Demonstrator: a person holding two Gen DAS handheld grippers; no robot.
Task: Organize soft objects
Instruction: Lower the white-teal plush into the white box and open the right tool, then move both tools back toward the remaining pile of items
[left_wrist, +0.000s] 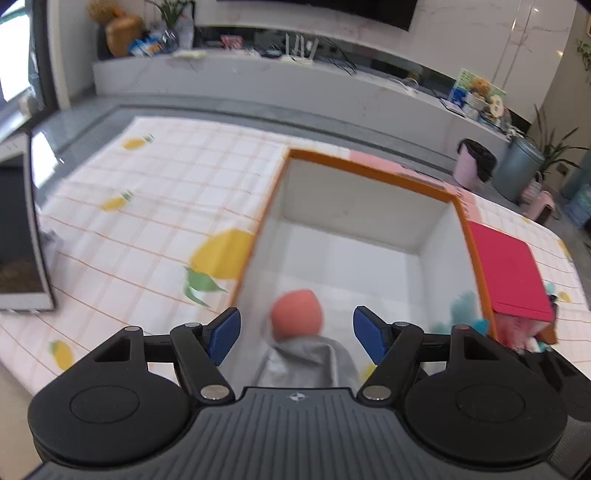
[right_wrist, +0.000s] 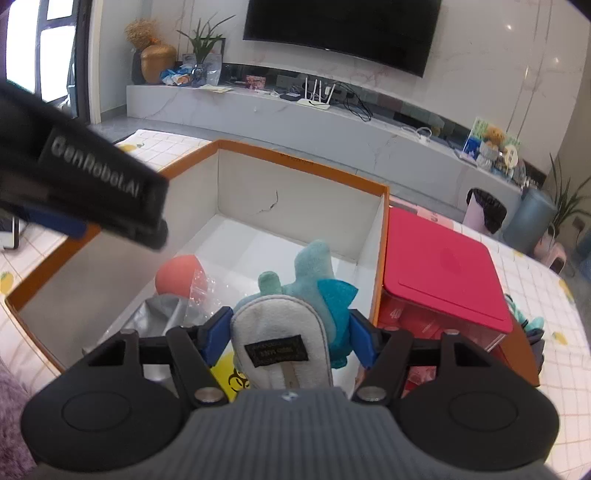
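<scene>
The blue plush toy (right_wrist: 314, 284) sat pinched between the right gripper (right_wrist: 291, 336) fingers, over the near right corner of the orange-rimmed white box (right_wrist: 295, 158). It had a pale grey-white belly w/ a small black label, a teal fin and a lighter blue tail. Only the right wrist view showed this grip; the left wrist view caught just a teal blur at the box's right wall. The left gripper (left_wrist: 297, 334) fingers were spread wide, nothing between them, above a salmon-pink ball (left_wrist: 297, 314) and grey cloth (left_wrist: 310, 362) inside the box. A red lidded container (right_wrist: 443, 269) stood just beside the box on the lemon-print tabletop (left_wrist: 147, 206).
</scene>
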